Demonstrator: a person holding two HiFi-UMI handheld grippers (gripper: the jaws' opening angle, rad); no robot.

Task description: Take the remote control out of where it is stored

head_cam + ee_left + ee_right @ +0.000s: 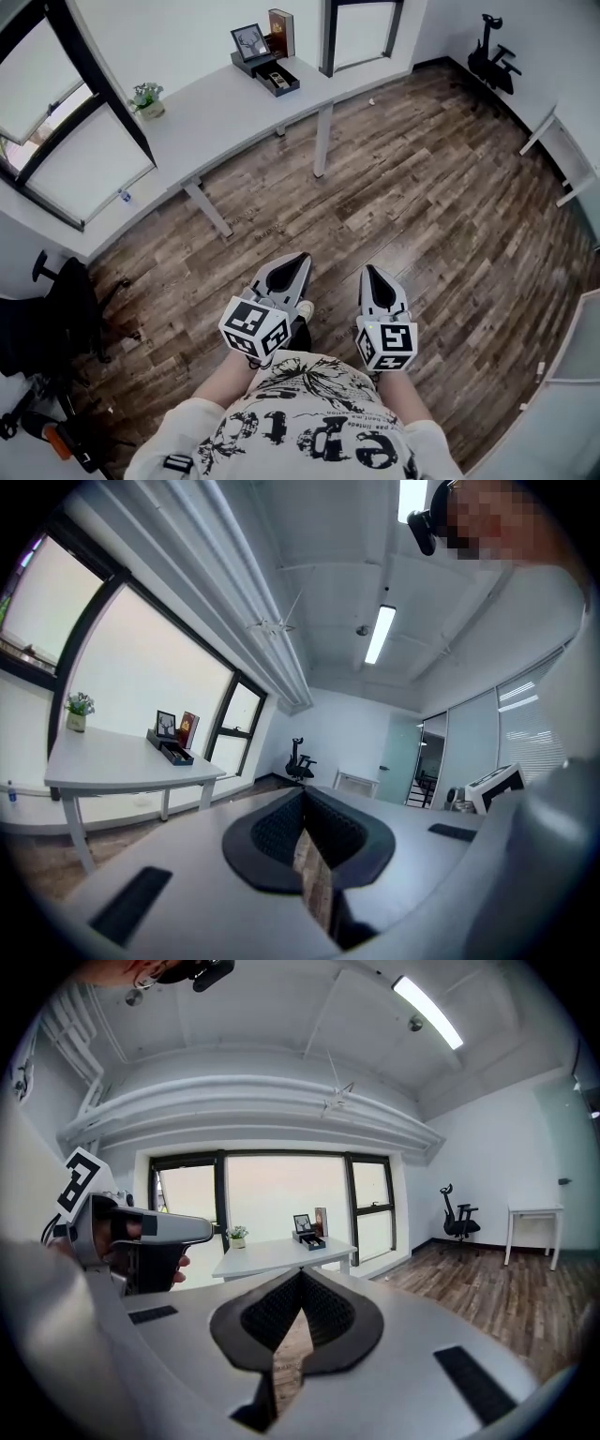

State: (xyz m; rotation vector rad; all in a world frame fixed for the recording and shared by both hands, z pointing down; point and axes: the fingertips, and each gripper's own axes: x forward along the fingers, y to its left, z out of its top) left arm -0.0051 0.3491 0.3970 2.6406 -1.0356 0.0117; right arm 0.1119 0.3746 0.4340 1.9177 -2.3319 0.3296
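Note:
The remote control [277, 80] lies in a black tray [291, 87] on the far end of a long white desk [216, 112], beside a picture frame [249, 42] and a brown book [281, 32]. Both grippers are held close to the person's body over the wooden floor, well short of the desk. My left gripper [298, 261] is shut with nothing between its jaws, and so is my right gripper [368, 272]. The left gripper view shows the tray [175, 753] far off to the left beyond the shut left gripper [305, 799]. In the right gripper view the tray [312, 1241] sits straight ahead past the right gripper [301, 1274].
A small potted plant [147, 101] stands on the desk near the window. White legs [322, 141] hold the desk up. A black office chair [494, 56] is at the far right wall, another black chair [56, 309] at the left. A second white table [562, 141] stands at the right.

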